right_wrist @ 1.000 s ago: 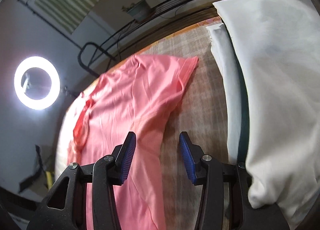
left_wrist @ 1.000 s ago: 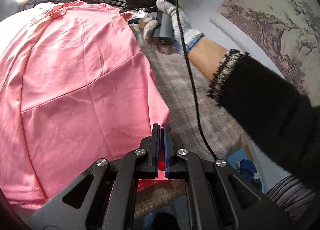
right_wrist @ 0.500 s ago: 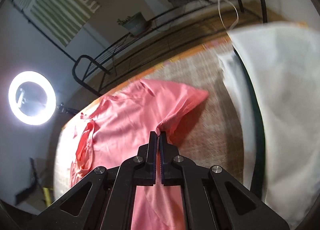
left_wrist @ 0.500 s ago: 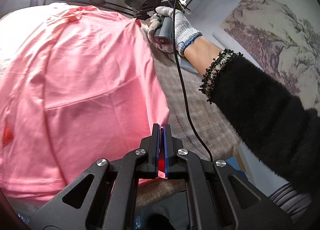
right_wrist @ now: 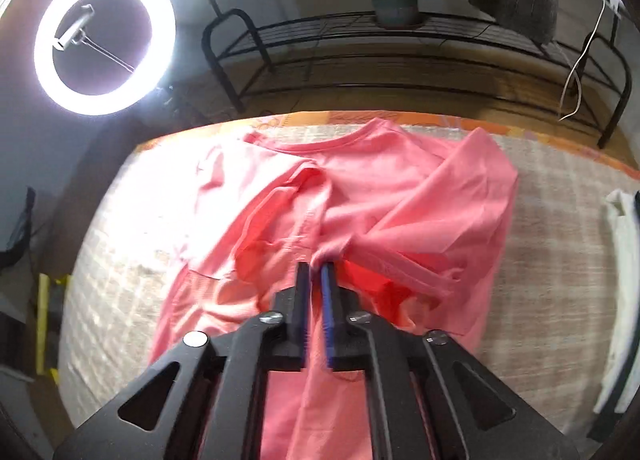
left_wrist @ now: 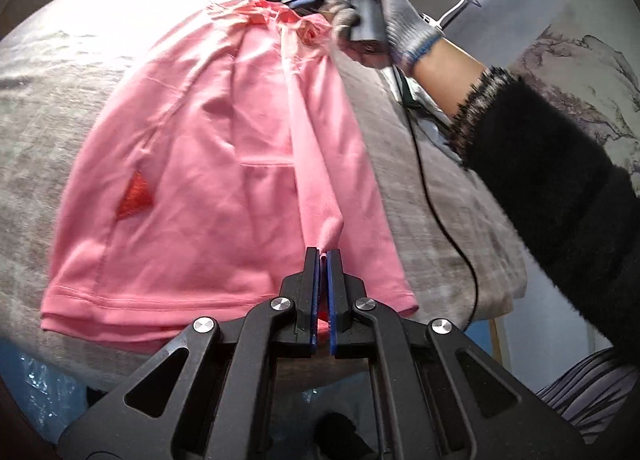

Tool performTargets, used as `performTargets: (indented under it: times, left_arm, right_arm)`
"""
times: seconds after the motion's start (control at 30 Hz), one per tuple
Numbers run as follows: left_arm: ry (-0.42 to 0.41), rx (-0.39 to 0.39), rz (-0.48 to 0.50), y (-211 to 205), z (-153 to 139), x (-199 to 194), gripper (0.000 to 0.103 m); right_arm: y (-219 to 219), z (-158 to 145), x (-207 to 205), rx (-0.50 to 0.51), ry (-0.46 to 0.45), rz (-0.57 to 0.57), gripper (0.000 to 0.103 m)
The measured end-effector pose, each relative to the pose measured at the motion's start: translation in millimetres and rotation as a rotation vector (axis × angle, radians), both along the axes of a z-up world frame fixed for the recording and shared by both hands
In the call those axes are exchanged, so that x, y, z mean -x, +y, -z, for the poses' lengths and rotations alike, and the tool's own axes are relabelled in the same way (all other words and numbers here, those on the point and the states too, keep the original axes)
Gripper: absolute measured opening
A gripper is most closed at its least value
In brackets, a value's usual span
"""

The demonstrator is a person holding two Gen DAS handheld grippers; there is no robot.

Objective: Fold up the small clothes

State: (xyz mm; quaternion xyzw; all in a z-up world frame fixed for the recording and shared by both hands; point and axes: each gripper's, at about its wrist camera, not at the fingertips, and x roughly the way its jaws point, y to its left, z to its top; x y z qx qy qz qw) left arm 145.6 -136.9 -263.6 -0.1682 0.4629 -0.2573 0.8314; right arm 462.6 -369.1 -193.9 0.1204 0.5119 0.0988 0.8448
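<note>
A lived-in room of a home, rigged for filming. A bright white ring light on a stand (right_wrist: pixel 105 39) glows in the corner, and a curved black metal rack (right_wrist: pixel 400 56) along the wall holds a potted plant in a green pot (right_wrist: pixel 394 4). A large ink landscape painting (left_wrist: pixel 588 72) hangs on one wall. The worktop wears a grey-beige woven plaid cloth (right_wrist: pixel 560 268), with wooden flooring (right_wrist: pixel 400 100) beyond it.

A lit ring light (right_wrist: pixel 105 40) stood at the left beyond a grey woven cover (right_wrist: pixel 556 260). Behind it ran a black metal rack (right_wrist: pixel 400 26) bearing a potted plant (right_wrist: pixel 394 4) (small and green). A landscape painting (left_wrist: pixel 592 72) hung on the wall.
</note>
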Motion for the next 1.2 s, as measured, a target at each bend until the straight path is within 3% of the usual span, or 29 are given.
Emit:
performTargets:
  times: [0.07, 0.2, 0.47, 0.53, 0.57, 0.63, 0.77, 0.87, 0.93, 1.0, 1.07, 1.13, 1.2]
  left_arm:
    - [0.002, -0.006, -0.010, 1.9, 2.2, 0.9, 0.001]
    - [0.049, -0.013, -0.014, 3.1, 12.6, 3.4, 0.001]
    - [0.070, -0.073, 0.015, 14.4, -1.6, 27.5, 0.011]
    - [0.045, -0.071, 0.021, 17.6, -16.7, 20.0, 0.011]
    - [0.028, -0.073, 0.019, 16.0, -24.8, 14.2, 0.011]
    - [-0.005, -0.059, 0.000, 7.8, -44.6, -8.1, 0.011]
    - [-0.075, -0.036, -0.092, 9.4, -72.9, -58.4, 0.011]
    - [-0.114, 0.009, -0.159, 12.5, -80.8, -79.6, 0.011]
    - [-0.129, -0.003, -0.190, 15.5, -78.2, -83.4, 0.011]
    - [-0.108, -0.011, -0.189, 14.3, -71.9, -87.8, 0.011]
    - [-0.081, 0.005, -0.186, 12.4, -67.7, -92.2, 0.011]
    - [-0.082, 0.010, -0.197, 14.1, -68.6, -93.1, 0.011]
    - [-0.088, 0.022, -0.206, 16.2, -72.3, -94.4, 0.011]
  right_arm:
    - [-15.7, -6.8, 4.7, -0.081, -0.022, 0.013, 0.018]
    - [-71.6, -21.6, 24.7, -0.200, -0.074, 0.108, 0.019]
    - [-106.4, -15.9, 47.1, -0.226, -0.059, 0.136, 0.019]
    - [-103.2, -13.1, 45.8, -0.229, -0.047, 0.121, 0.024]
    - [-96.3, -12.5, 42.7, -0.227, -0.044, 0.118, 0.037]
    - [-89.4, -12.6, 38.3, -0.194, -0.053, 0.124, 0.047]
    - [-90.6, -6.0, 24.2, -0.229, -0.056, 0.169, 0.047]
    - [-88.7, 7.8, 12.3, -0.226, -0.024, 0.188, 0.047]
    - [-85.4, 16.7, 5.9, -0.212, 0.002, 0.189, 0.047]
    - [-79.5, 23.5, 0.4, -0.200, 0.020, 0.166, 0.038]
    - [-71.7, 25.0, -3.8, -0.167, 0.035, 0.122, 0.002]
    - [-64.0, 22.2, -8.7, -0.129, 0.038, 0.095, 0.001]
    - [-60.0, 10.5, -14.2, -0.175, 0.006, 0.072, 0.001]
